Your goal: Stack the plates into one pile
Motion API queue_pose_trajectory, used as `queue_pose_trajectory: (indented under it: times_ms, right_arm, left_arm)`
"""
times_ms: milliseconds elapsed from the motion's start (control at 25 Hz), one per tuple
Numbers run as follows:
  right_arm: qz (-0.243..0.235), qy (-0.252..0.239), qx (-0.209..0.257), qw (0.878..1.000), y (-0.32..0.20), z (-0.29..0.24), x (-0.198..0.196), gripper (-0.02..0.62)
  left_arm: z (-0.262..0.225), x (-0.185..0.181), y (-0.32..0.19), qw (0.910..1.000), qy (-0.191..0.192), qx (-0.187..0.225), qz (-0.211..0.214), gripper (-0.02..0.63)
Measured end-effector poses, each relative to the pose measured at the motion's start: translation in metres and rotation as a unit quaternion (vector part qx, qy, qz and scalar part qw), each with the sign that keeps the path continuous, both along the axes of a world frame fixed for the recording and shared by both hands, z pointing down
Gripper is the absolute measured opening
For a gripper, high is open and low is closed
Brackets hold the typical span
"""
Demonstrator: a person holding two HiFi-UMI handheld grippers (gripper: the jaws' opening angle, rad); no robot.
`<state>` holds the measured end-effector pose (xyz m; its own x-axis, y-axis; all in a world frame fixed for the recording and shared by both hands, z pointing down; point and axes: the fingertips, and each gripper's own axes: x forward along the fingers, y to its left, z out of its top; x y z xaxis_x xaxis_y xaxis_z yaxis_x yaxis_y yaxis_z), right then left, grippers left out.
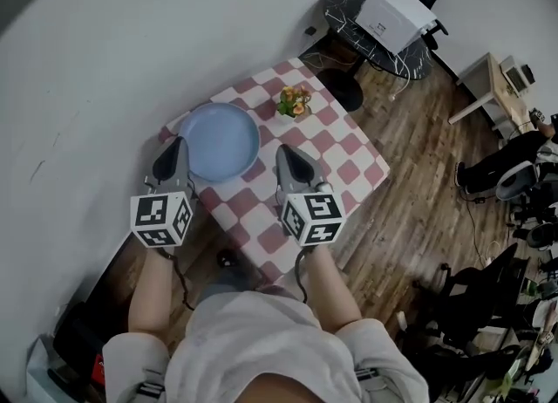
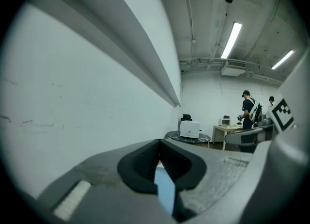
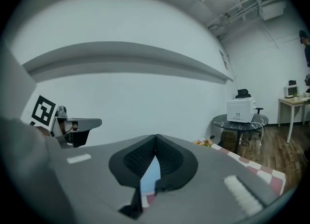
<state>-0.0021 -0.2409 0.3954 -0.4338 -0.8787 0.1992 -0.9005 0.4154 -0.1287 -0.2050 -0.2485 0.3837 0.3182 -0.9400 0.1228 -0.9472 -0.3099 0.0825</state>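
A light blue plate (image 1: 218, 140), or a pile of them, lies at the left end of the red-and-white checked table (image 1: 340, 144). My left gripper (image 1: 177, 141) is shut, its tip at the plate's left rim. My right gripper (image 1: 283, 152) is shut too, just right of the plate and apart from it. In the left gripper view the left gripper (image 2: 159, 143) has its pads meeting, with a sliver of blue plate (image 2: 165, 189) showing through the gap below them. The right gripper view shows the right gripper (image 3: 156, 136) the same way, with the plate (image 3: 149, 177) behind its pads. Neither holds anything that I can see.
A small pot of orange and yellow flowers (image 1: 295, 100) stands at the table's far side. The white wall (image 1: 105, 61) runs close along the left. Beyond are a round black table with a white printer (image 1: 397, 13) and a wooden floor (image 1: 418, 174). People stand far off (image 2: 248, 106).
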Motion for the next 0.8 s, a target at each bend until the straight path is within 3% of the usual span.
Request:
queue_pose_trajectory:
  times_ms: [480, 800]
  right_arm:
    - [0.033, 0.029, 0.082, 0.996, 0.076, -0.069, 0.054, 0.002]
    - [0.055, 0.022, 0.122, 0.991, 0.119, -0.102, 0.080, 0.002]
  left_arm:
    - [-0.081, 0.037, 0.076, 0.9964, -0.009, 0.084, 0.001, 0.006]
    - [-0.117, 0.056, 0.117, 0.9922, -0.006, 0.125, 0.008, 0.006]
